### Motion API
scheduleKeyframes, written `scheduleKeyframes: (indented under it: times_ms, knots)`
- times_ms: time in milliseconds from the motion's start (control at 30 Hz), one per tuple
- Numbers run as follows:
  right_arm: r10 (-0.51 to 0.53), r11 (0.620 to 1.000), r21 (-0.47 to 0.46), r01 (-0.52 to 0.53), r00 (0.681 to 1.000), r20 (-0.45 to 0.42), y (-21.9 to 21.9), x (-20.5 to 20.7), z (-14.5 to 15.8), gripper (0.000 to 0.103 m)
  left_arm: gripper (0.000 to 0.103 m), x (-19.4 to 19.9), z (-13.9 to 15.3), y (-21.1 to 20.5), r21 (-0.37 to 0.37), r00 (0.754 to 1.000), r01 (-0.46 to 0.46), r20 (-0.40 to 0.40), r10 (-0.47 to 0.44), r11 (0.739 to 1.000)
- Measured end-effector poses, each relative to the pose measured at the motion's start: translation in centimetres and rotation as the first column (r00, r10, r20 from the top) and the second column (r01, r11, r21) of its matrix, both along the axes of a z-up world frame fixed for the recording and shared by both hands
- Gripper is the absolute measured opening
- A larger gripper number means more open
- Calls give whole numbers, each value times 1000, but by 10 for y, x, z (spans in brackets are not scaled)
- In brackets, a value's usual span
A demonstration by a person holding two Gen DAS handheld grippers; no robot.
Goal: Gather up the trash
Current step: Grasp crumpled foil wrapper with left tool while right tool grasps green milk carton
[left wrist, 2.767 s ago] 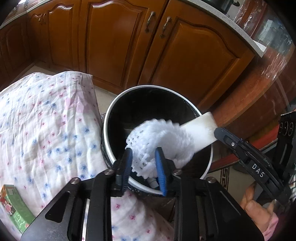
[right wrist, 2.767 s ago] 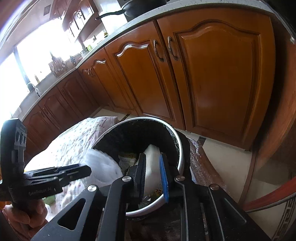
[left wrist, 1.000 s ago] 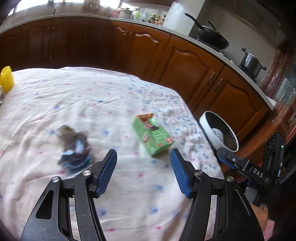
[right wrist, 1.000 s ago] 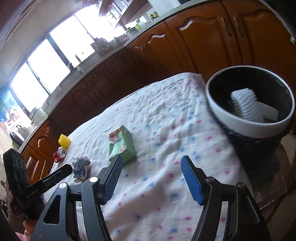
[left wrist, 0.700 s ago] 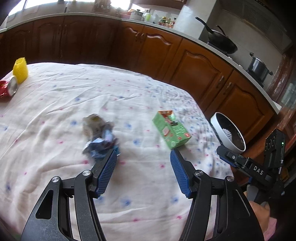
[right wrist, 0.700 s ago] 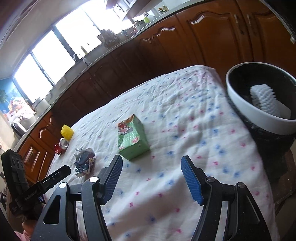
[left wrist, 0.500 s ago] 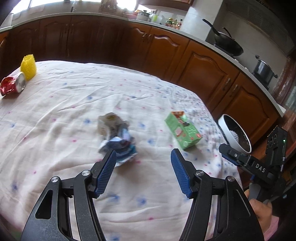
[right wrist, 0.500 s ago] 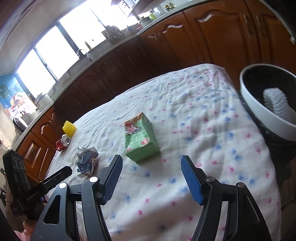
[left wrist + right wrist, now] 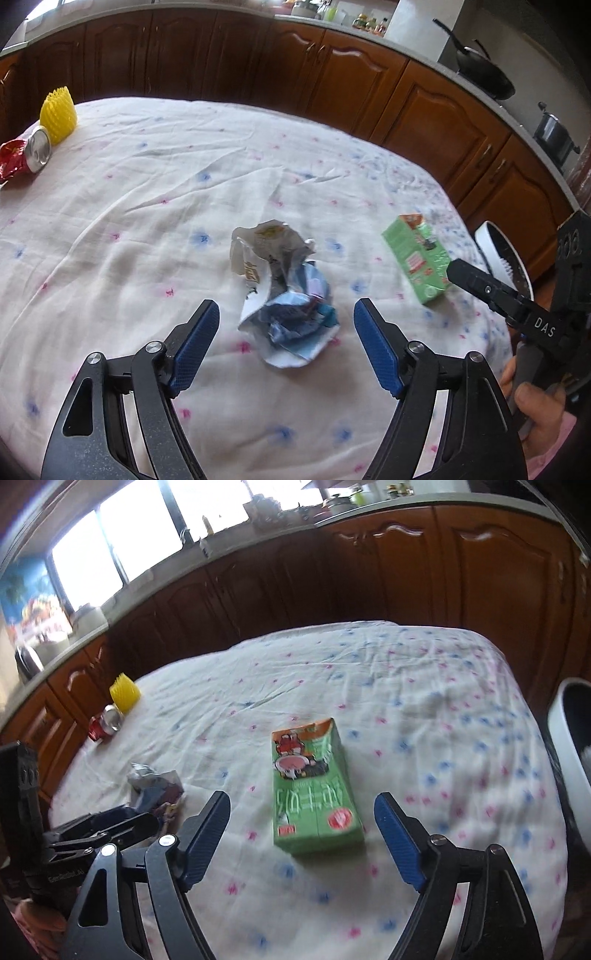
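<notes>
Nearest in the left wrist view, the left gripper is seen with its blue pads spread and widening; nothing is pinched. A crumpled wrapper lies on the tablecloth just beyond and between the pads, untouched. It is judged to be very light, soft and springy, likely to collapse under pressure and to slip out if only a loose flap is caught. A hold across its bunched blue lower half is judged safest. The wad is loosely elongated, its long axis running away from the gripper, with the torn white end farthest.

In the right wrist view, the right gripper is likewise empty, its jaws opening. The green carton lies flat on the tablecloth, its near end between the pads without contact. It is judged light and possibly empty, with stiff but crushable walls and a smooth printed skin. A hold across the narrow width near the middle is judged best. Its long axis runs away from the gripper; the orange-trimmed top points toward the far cabinets.

To the right of the carton, past the cloth's edge, the white rim of the bin is seen. To the carton's far left lie a crushed red can and a yellow foam net, the can just in front of the net.
</notes>
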State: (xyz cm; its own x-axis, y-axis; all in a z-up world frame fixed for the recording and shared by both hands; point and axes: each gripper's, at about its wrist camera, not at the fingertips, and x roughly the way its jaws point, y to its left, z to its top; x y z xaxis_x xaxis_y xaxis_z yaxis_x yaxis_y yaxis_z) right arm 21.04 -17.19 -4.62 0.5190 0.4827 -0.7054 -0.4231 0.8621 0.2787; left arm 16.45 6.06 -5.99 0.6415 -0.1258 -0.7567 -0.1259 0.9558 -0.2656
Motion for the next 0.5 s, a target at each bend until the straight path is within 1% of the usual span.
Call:
scheduleKeyframes:
  times_ms: [133, 167, 200, 233, 267, 300, 333, 433, 500]
  knots:
    - [1, 998, -56, -2, 1000, -8, 10, 8, -9, 80, 77, 10, -7, 1, 1, 1000, -3, -17, 3, 1000]
    - [-3, 998, -64, 2, 1000, -14, 9, 9, -11, 70, 77, 12, -8, 1, 8, 1000, -4, -23, 4, 1000]
    - [-7, 998, -63, 6, 1000, -19, 8, 9, -12, 52, 76, 13, -10, 0, 19, 1000, -9, -30, 9, 1000]
    - [-9, 998, -63, 8, 999, -30, 6, 8, -14, 52, 76, 14, -10, -1, 27, 1000, -9, -29, 9, 1000]
    - [-14, 999, -51, 12, 999, -31, 2, 6, -14, 52, 65, 14, -10, -3, 38, 1000, -5, -25, 6, 999]
    - [-19, 999, -45, 18, 999, -28, -1, 5, -13, 52, 58, 14, -10, -6, 41, 1000, 10, -23, -9, 999]
    - [-24, 999, -39, 23, 999, -26, -5, 2, -12, 52, 46, 15, -10, -8, 39, 999, 22, -24, -21, 999]
    - [-41, 999, 1, 41, 999, -22, -22, -6, -6, 51, 36, 15, -6, -15, 30, 999, 52, -9, -51, 998]
    - [-60, 998, 19, 60, 998, -16, -34, -12, -1, 51, 33, 15, -3, -21, -4, 997, 79, -5, -79, 997]
